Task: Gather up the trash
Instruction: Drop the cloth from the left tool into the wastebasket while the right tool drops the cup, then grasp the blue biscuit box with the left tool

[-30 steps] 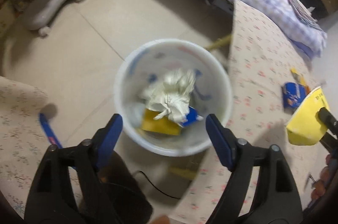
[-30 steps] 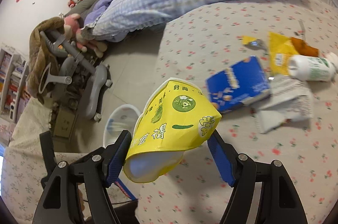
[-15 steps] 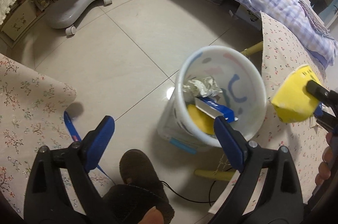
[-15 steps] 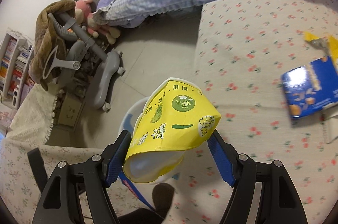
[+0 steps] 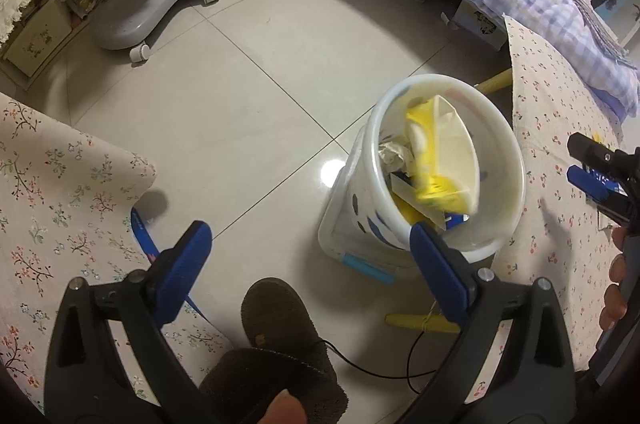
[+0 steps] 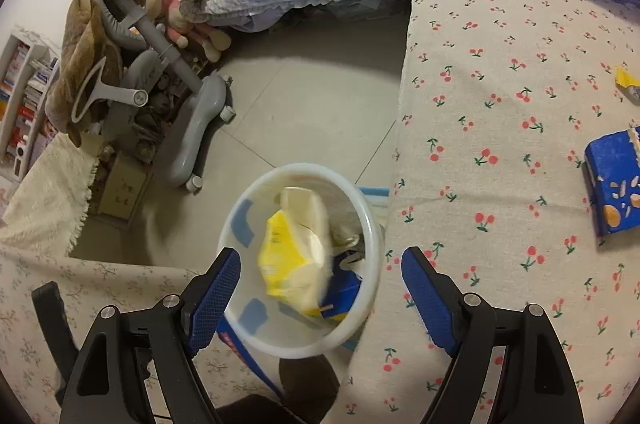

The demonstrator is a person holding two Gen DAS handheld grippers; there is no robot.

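Yellow wrapper (image 6: pixel 294 256) lies in the white bin (image 6: pixel 240 324), directly beneath the right gripper (image 6: pixel 320 298), jaws released; left gripper (image 5: pixel 308 260) beside the bin, also released, empty.

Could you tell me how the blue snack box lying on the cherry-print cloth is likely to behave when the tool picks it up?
The blue snack box looks like thin printed card, so it is probably light and may crush under a firm squeeze. It lies flat on the cherry-print cloth, so it is unlikely to roll. Its end appears torn open, so anything left inside might spill if tipped.
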